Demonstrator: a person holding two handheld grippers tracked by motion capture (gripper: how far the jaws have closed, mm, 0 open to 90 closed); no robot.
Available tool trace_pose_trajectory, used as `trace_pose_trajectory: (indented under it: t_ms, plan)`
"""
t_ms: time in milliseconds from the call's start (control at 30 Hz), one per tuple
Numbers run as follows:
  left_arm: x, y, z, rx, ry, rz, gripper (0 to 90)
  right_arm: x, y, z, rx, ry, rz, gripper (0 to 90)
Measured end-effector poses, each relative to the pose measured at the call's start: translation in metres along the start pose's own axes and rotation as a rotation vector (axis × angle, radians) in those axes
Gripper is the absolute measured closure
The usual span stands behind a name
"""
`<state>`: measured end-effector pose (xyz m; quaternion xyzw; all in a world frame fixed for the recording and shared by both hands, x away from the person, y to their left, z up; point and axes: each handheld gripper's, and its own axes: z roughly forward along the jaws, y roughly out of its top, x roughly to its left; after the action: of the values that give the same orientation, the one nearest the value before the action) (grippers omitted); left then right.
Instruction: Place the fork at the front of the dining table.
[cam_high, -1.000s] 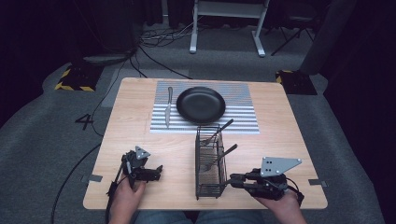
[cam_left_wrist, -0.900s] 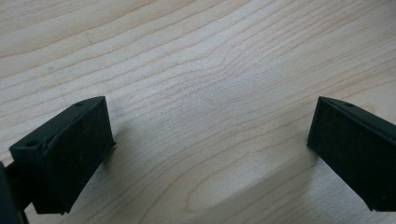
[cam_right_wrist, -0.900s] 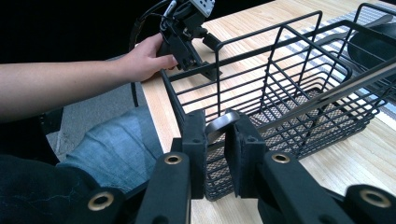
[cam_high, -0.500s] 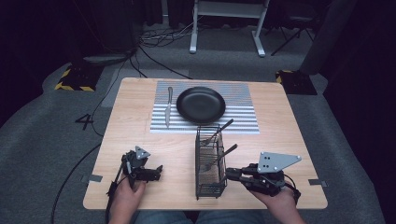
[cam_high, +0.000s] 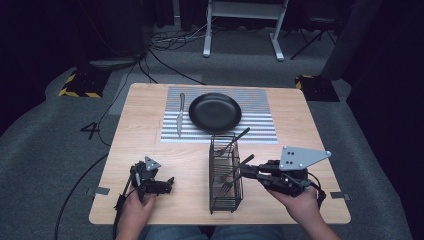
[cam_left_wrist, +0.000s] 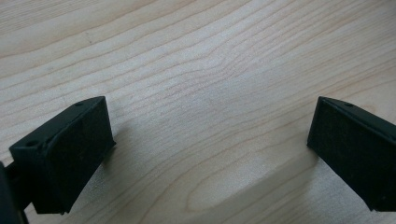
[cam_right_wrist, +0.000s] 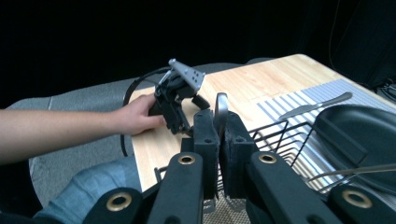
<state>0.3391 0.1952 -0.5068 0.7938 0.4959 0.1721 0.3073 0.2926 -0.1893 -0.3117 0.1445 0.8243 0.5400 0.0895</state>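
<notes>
A black wire basket (cam_high: 225, 197) stands at the table's front middle with two metal utensils leaning in it. In the right gripper view my right gripper (cam_right_wrist: 219, 128) is shut on the rounded handle of one utensil (cam_right_wrist: 220, 103), just above the basket's rim (cam_right_wrist: 275, 133). From above, the right gripper (cam_high: 248, 172) sits at the basket's right side. The second utensil (cam_high: 235, 140) leans out toward the plate. My left gripper (cam_high: 162, 185) rests on the wood at the front left. Its jaws stand wide open over bare table (cam_left_wrist: 205, 107), and nothing lies between them.
A black plate (cam_high: 215, 112) lies on a striped mat (cam_high: 260, 125) at the back middle, with a knife (cam_high: 180, 115) to its left on the mat. Bare wood surrounds the basket. Cables run over the floor behind the table.
My right gripper has moved left and forward to the basket's right side, up to the utensil handle. The left gripper has stayed where it was.
</notes>
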Motion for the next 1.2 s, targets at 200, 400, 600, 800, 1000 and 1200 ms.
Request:
trace_pose_trajectory:
  t_ms: [200, 400, 600, 800, 1000, 1200]
  plan:
    - [0.000, 0.000, 0.000, -0.001, 0.000, 0.002, 0.2, -0.003, 0.013, -0.014, -0.016, -0.021, -0.004, 86.4]
    - [0.000, 0.000, 0.000, -0.001, 0.000, 0.002, 0.2, -0.007, 0.024, -0.028, -0.037, -0.027, 0.001, 86.4]
    - [0.000, 0.000, 0.000, -0.002, 0.000, 0.002, 0.2, -0.012, 0.031, -0.044, -0.048, -0.046, 0.013, 86.4]
    - [0.000, 0.000, 0.000, -0.001, 0.000, 0.002, 0.2, -0.016, 0.033, -0.059, -0.063, -0.070, 0.021, 86.4]
    - [0.000, 0.000, 0.000, -0.001, 0.000, 0.002, 0.2, -0.023, 0.034, -0.072, -0.068, -0.097, 0.033, 86.4]
    - [0.000, 0.000, 0.000, -0.001, 0.000, 0.002, 0.2, -0.035, 0.033, -0.084, -0.069, -0.131, 0.056, 86.4]
